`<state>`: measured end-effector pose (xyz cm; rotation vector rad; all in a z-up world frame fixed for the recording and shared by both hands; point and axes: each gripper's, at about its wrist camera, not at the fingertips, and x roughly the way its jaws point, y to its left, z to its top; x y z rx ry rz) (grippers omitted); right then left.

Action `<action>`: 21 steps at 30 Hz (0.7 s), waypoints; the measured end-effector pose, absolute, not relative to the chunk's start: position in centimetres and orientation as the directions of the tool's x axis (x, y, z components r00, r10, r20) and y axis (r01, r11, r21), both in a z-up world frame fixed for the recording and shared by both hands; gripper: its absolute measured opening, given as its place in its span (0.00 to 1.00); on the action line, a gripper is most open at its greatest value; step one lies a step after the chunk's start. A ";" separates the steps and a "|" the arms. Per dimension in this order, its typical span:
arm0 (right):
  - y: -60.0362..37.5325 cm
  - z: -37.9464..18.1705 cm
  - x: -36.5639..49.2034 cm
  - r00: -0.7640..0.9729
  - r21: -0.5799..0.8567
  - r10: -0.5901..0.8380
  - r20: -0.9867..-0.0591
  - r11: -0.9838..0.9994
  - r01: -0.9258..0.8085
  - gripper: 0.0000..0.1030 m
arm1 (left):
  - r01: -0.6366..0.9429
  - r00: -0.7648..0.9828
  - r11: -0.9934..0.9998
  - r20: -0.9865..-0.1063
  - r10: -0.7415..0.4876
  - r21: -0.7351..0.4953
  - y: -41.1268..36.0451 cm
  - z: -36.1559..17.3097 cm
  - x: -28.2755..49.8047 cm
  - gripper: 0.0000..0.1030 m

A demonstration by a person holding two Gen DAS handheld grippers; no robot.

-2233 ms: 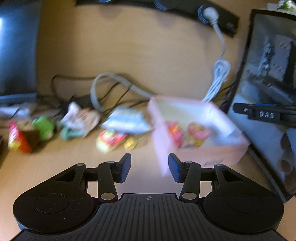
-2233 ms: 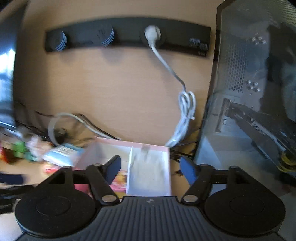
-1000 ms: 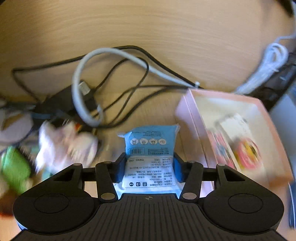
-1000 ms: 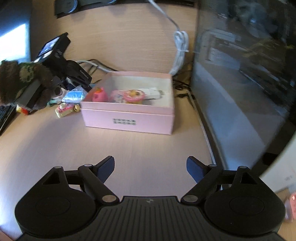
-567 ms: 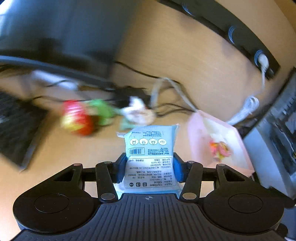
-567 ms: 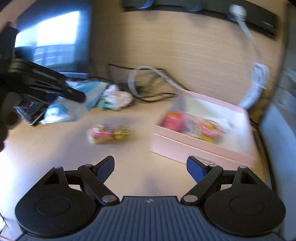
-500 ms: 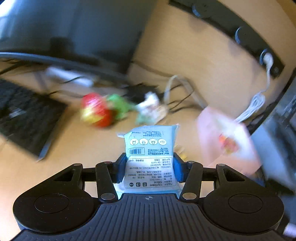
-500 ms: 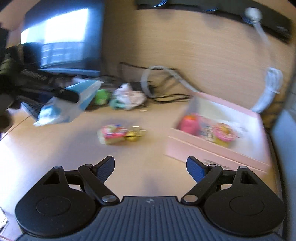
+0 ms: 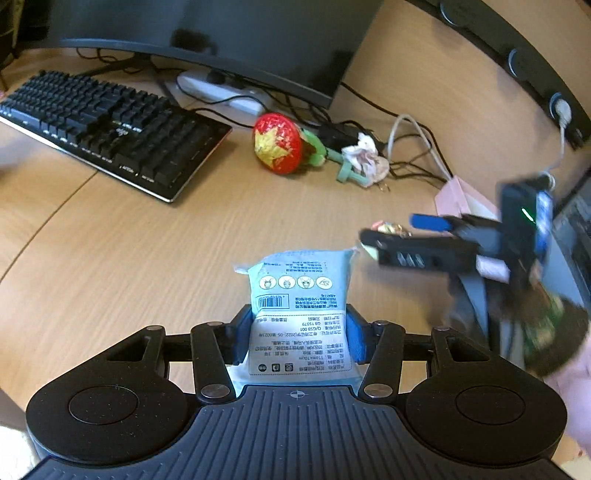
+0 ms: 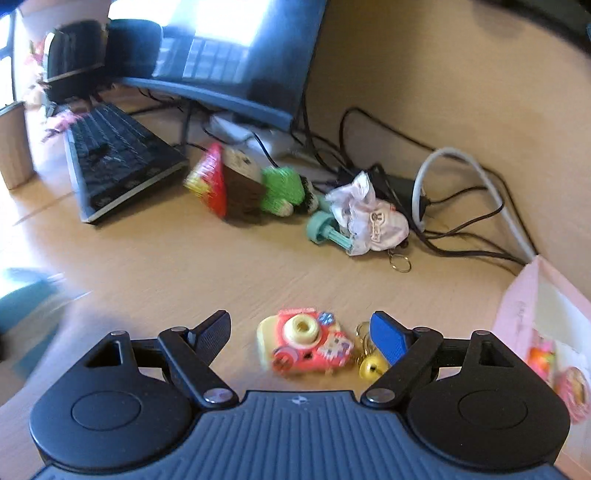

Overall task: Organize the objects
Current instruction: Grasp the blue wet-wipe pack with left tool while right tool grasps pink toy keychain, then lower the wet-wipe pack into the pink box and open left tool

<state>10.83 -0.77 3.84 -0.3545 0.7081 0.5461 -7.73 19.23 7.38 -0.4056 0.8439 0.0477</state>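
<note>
Your left tool was clamped on one pale blue packet, both pads pressed to its sides, the packet held upright above the bare table. Your right tool stood with its jaws apart and nothing gripped; those jaws had just been closing a little, with one red toy camera lying on the table between them, pads clear of it. One yellow bell on a keyring lay just beside the camera, near the right-hand pad. One pink box sat at the right edge of the right wrist view, open at the top, with at least two coloured items inside; I could not tell them apart. Behind, you had one red and green plush toy, one crumpled white wrapper touching one teal piece, one keyboard and one monitor. Loose cables crowded the back edge by the wall. Open table lay left of the camera and in front of the keyboard.
</note>
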 end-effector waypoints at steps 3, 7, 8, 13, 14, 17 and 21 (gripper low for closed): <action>-1.4 3.1 13.1 0.552 0.014 0.386 -0.739 0.828 -0.560 0.64 | -0.204 0.659 0.920 -0.742 -0.124 -0.335 19.6 7.0 -7.9 0.53; -3.2 3.2 12.1 0.518 0.112 0.410 -0.751 0.852 -0.512 0.61 | -0.188 0.640 0.925 -0.756 -0.139 -0.330 19.3 6.3 -7.1 0.53; -3.7 3.2 11.3 0.523 0.104 0.397 -0.755 0.859 -0.502 0.61 | -0.170 0.637 0.929 -0.756 -0.151 -0.329 18.9 6.3 -6.8 0.53; -9.1 3.7 5.8 0.572 0.106 0.309 -0.760 0.927 -0.360 0.61 | -0.085 0.623 0.935 -0.751 -0.220 -0.344 16.5 5.8 -5.0 0.53; -10.8 3.7 4.6 0.591 0.104 0.271 -0.760 0.948 -0.301 0.61 | -0.067 0.615 0.935 -0.752 -0.236 -0.348 15.8 5.5 -4.5 0.53; -14.5 3.8 2.2 0.617 0.097 0.168 -0.769 0.984 -0.148 0.62 | -0.021 0.591 0.939 -0.762 -0.265 -0.343 13.8 4.8 -3.1 0.53; -15.9 5.0 -0.7 0.639 0.145 0.213 -0.739 0.977 -0.159 0.76 | 0.051 0.571 0.955 -0.776 -0.268 -0.292 10.5 4.5 -1.5 0.53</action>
